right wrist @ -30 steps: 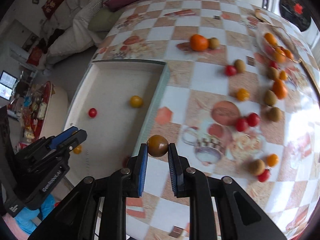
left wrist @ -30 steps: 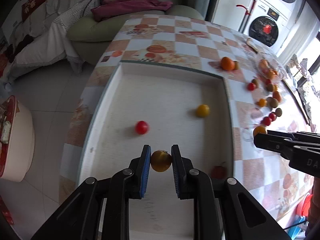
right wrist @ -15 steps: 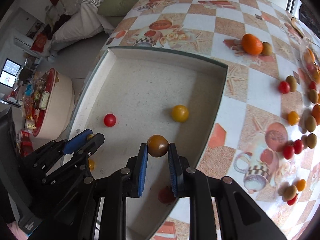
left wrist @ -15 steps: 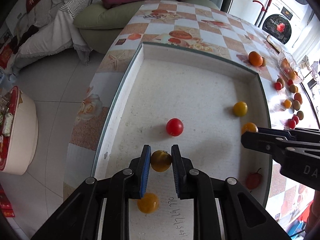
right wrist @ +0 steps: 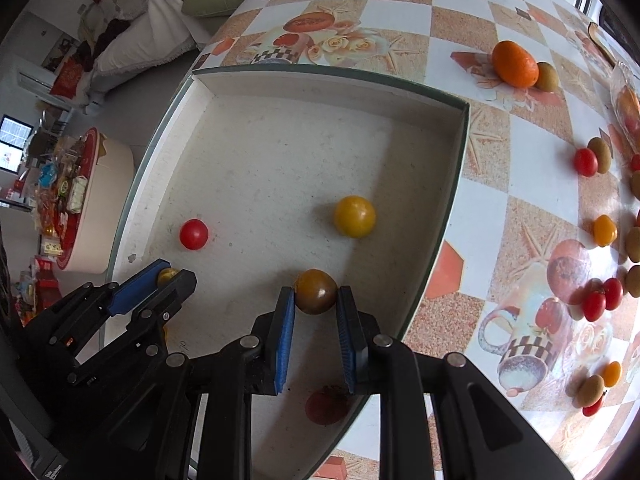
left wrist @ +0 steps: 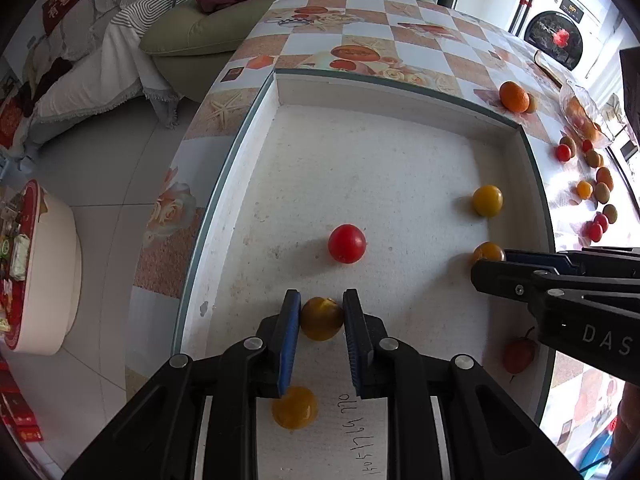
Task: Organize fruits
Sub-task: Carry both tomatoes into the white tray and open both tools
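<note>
both claws hang over the white tray [left wrist: 256,184] on the table: the left claw [left wrist: 321,312] grips a yellow tomato [left wrist: 322,317], the right claw [right wrist: 315,298] a brownish tomato [right wrist: 315,291]. placing step; next, lower and release clear of the red tomato [left wrist: 347,243].

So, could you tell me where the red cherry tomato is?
The red tomato lies loose mid-tray, just beyond the left gripper; the right wrist view shows it at left.
</note>
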The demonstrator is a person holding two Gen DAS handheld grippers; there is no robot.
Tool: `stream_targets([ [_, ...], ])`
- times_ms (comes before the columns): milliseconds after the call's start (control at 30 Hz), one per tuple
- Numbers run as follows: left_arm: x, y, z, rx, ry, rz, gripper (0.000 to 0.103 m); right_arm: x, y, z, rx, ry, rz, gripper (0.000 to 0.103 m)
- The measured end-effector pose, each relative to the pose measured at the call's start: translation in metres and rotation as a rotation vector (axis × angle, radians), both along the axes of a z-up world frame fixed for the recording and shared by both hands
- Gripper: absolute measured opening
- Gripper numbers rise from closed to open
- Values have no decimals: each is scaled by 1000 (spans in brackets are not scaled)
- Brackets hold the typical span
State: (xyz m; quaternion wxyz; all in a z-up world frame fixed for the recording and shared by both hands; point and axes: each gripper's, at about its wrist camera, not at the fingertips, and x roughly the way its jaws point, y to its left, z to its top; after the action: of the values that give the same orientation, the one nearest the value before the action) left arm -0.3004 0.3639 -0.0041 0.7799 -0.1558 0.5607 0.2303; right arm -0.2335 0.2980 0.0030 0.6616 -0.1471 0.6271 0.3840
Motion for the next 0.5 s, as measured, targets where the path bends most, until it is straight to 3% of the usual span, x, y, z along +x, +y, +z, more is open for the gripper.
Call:
stream_targets([
  [33, 0, 0, 0, 4, 2, -1, 24, 0, 1, 0, 1, 3, 2, 24],
  [67, 0, 0, 1, 12, 6, 0, 39, 1, 1, -1, 3, 7, 5, 26],
  [100, 0, 0, 2, 22, 5, 4, 70, 2, 1, 0, 5, 10, 7, 32],
  [133, -2, 0, 6, 45, -14, 14, 79, 2, 0, 0, 7, 7, 6, 35],
  [200, -4, -1, 14, 67, -55, 13, 81, 3, -1, 3, 25, 9, 5, 43],
  [333, -2, -2, 20, 73, -47, 7, 81, 3, -2, 12, 70, 4, 2, 61],
  [400, -4, 0, 25, 70, -55, 17, 81, 4, -3, 19, 85, -6, -7, 80],
  [500, -8, 0, 30, 46, -65, 23, 81, 6, -10, 30, 122, -8, -37, 84],
])
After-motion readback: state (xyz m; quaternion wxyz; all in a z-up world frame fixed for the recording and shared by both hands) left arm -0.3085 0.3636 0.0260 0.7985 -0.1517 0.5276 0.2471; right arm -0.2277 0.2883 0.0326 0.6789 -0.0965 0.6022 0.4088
